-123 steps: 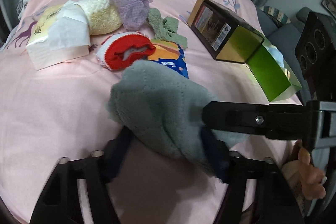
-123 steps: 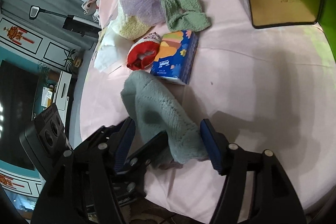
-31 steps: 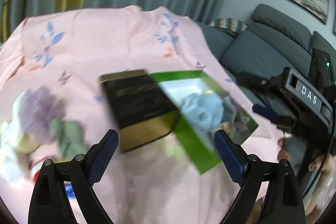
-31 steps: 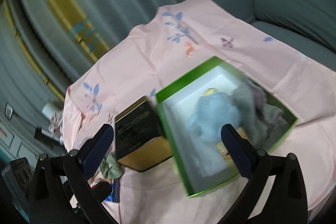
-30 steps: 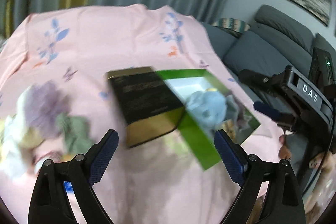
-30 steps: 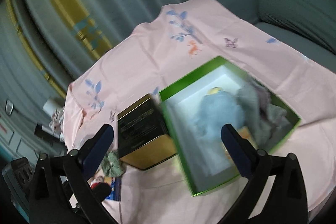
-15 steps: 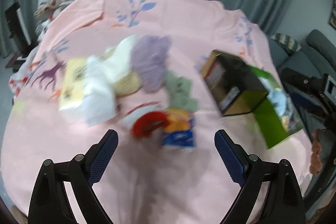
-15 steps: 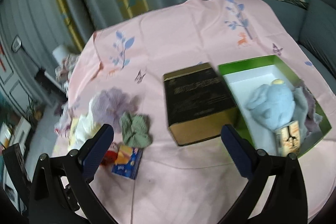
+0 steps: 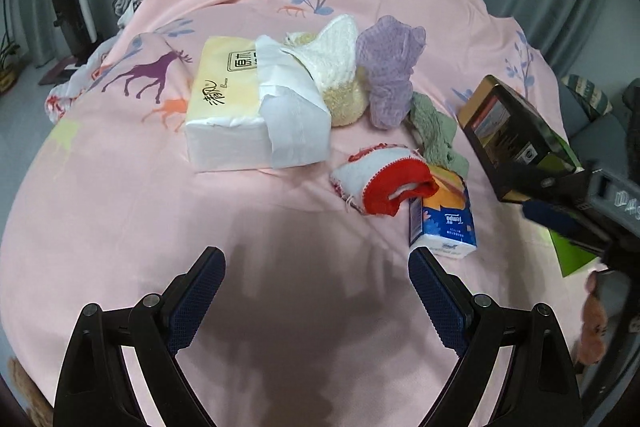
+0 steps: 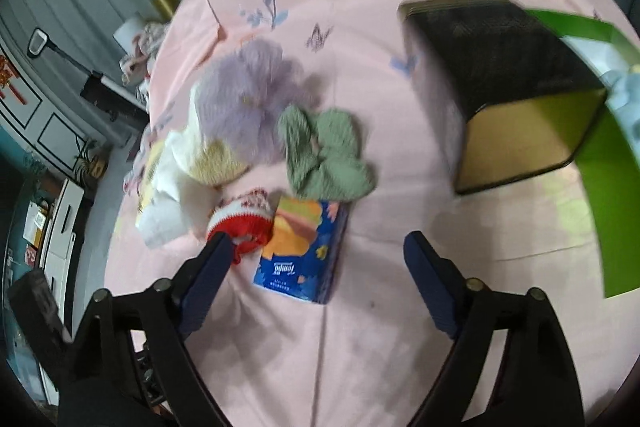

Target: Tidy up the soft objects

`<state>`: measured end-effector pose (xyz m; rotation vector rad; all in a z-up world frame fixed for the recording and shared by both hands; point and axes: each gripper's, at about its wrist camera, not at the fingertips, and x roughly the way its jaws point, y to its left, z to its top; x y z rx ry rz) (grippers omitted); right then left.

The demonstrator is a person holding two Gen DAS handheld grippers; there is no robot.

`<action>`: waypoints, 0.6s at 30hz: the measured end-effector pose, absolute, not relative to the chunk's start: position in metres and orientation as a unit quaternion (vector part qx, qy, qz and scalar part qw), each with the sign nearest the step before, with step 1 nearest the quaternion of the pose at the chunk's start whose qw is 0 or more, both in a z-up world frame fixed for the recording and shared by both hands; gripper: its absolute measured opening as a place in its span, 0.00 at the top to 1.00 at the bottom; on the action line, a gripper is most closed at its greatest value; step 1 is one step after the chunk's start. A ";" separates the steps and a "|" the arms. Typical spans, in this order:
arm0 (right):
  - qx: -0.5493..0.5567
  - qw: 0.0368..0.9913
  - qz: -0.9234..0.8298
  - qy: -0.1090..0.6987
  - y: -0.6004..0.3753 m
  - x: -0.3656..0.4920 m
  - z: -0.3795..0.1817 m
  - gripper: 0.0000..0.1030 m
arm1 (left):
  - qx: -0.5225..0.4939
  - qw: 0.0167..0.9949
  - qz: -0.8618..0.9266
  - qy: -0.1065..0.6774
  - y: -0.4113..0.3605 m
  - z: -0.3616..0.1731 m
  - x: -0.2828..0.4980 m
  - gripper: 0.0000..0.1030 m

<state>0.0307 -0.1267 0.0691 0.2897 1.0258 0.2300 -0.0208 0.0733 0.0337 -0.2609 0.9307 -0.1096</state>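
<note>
right wrist view is blurred, so i can't read detail on the green box (image 10: 612,163); it's cut off at the frame edge and half hidden behind the black tin (image 10: 508,83). my left gripper (image 9: 316,291) has its jaws wide with nothing between them, over bare pink cloth (image 9: 160,219) on the bench. my right gripper (image 10: 316,271) has jaws closing, the blue tissue pack (image 10: 300,251) lying between them, not pinched. red sock (image 9: 384,183) touches the pack. green cloth (image 10: 324,155), purple cloth (image 9: 390,71), cream knit (image 9: 336,67) and tissue block (image 9: 248,103) crowd behind it.
</note>
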 end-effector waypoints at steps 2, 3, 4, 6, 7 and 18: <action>0.123 0.851 0.113 0.498 -0.116 0.033 0.062 0.20 | -0.122 0.883 -0.050 0.450 0.072 0.032 -0.020 0.10; 0.115 0.850 0.114 0.501 -0.112 0.033 0.060 0.20 | -0.121 0.883 -0.048 0.452 0.072 0.032 -0.020 0.10; 0.105 0.850 0.115 0.503 -0.108 0.033 0.059 0.21 | -0.121 0.882 -0.046 0.453 0.073 0.031 -0.019 0.10; 0.087 0.849 0.120 0.507 -0.098 0.032 0.055 0.22 | -0.123 0.881 -0.044 0.454 0.076 0.031 -0.018 0.10; 0.081 0.847 0.123 0.510 -0.093 0.032 0.052 0.24 | -0.124 0.881 -0.043 0.454 0.076 0.031 -0.018 0.10; 0.040 0.832 0.132 0.537 -0.080 0.030 0.046 0.48 | -0.139 0.880 -0.026 0.453 0.088 0.033 -0.020 0.10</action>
